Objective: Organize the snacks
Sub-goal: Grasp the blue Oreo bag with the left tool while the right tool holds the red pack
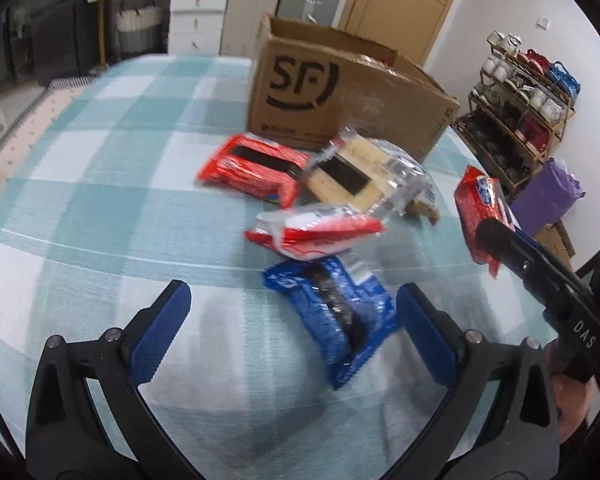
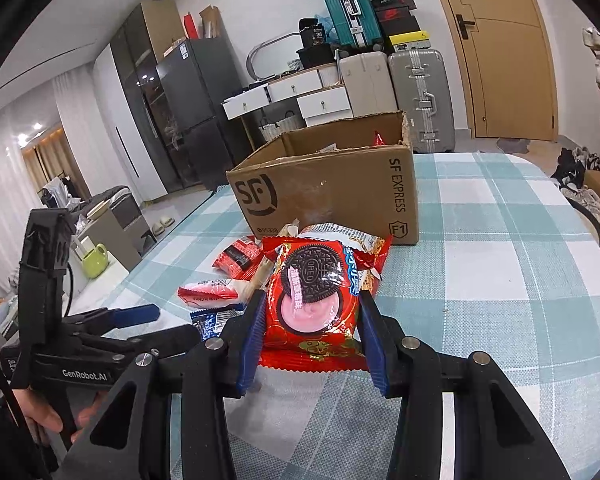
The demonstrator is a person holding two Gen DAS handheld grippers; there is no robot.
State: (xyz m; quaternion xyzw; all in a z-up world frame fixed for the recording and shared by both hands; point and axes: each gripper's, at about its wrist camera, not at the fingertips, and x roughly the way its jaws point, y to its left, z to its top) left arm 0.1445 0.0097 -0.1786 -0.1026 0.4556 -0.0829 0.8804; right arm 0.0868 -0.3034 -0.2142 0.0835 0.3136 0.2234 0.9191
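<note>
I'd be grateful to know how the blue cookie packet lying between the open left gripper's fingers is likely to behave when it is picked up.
The blue cookie packet is glossy film, so it may slip against the left gripper pads. Its crinkled ends look floppy and would probably sag, while the middle seems stiffer. Lying flat on the checked tablecloth, it should slide rather than roll.

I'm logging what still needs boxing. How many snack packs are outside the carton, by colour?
Red: 3, one in the right gripper, one by the carton, one red-and-white.
Blue: 1, between the open left gripper's fingers.
Clear: 1.
Total: 5
</note>
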